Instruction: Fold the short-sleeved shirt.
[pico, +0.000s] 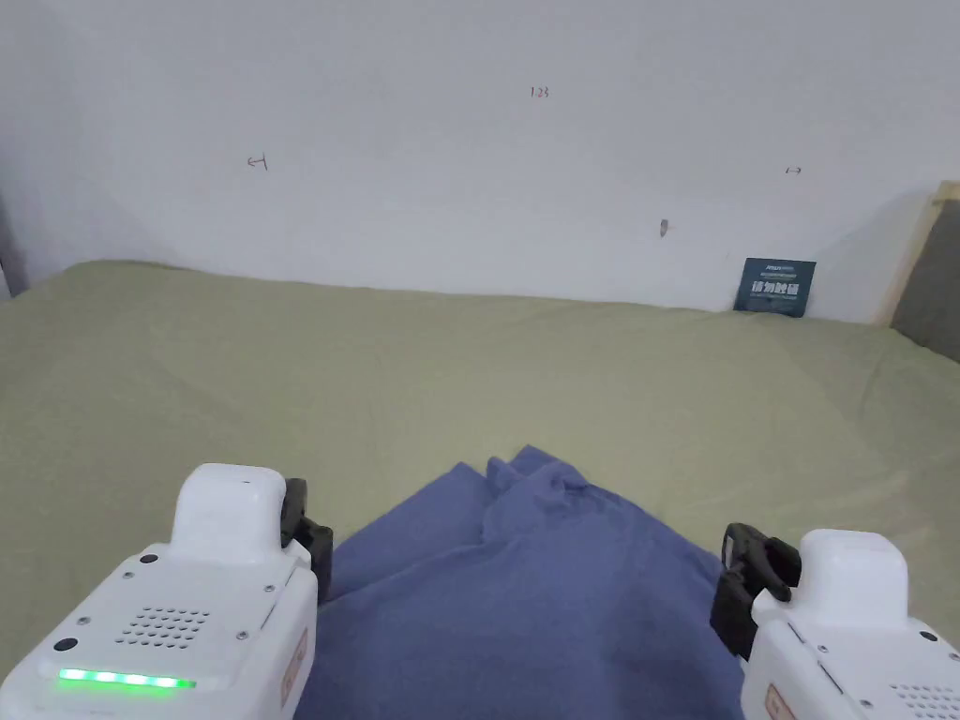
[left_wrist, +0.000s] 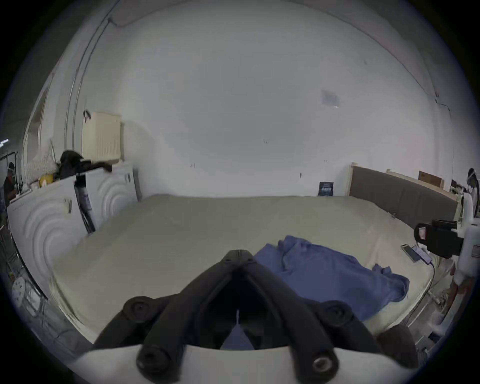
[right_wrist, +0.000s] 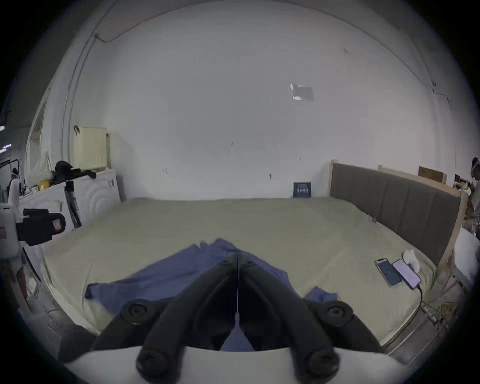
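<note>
A: In the head view, where is the shirt?

B: The blue short-sleeved shirt (pico: 525, 600) lies crumpled on the olive-green bed sheet (pico: 187, 375), at the near edge of the bed. The left gripper (pico: 314, 539) is just beside its left border and the right gripper (pico: 741, 591) just beside its right border. From here I cannot tell how the jaws stand.

A: And in the left gripper view?

B: The left gripper (left_wrist: 238, 253) has its jaws closed tip to tip, with nothing between them. The shirt (left_wrist: 327, 275) is to its right, bunched, with one part hanging over the edge of the mattress. Far on the right I see the right gripper (left_wrist: 426, 237).

A: The right gripper view?

B: The right gripper (right_wrist: 237, 256) also has its jaws pressed together and empty, above the shirt (right_wrist: 161, 280). Two phones (right_wrist: 397, 271) lie on the sheet near the headboard (right_wrist: 389, 207), well apart from the cloth. The left gripper (right_wrist: 49, 224) shows far on the left.

A: How will the cloth handle?

B: I judge it light, soft and limp, so it will sag and wrinkle when lifted. I think it is best to open the jaws and pinch a hem or a shoulder seam, one at each side, and spread it flat first. The thin layers may slip, or two layers may be caught together.
</note>
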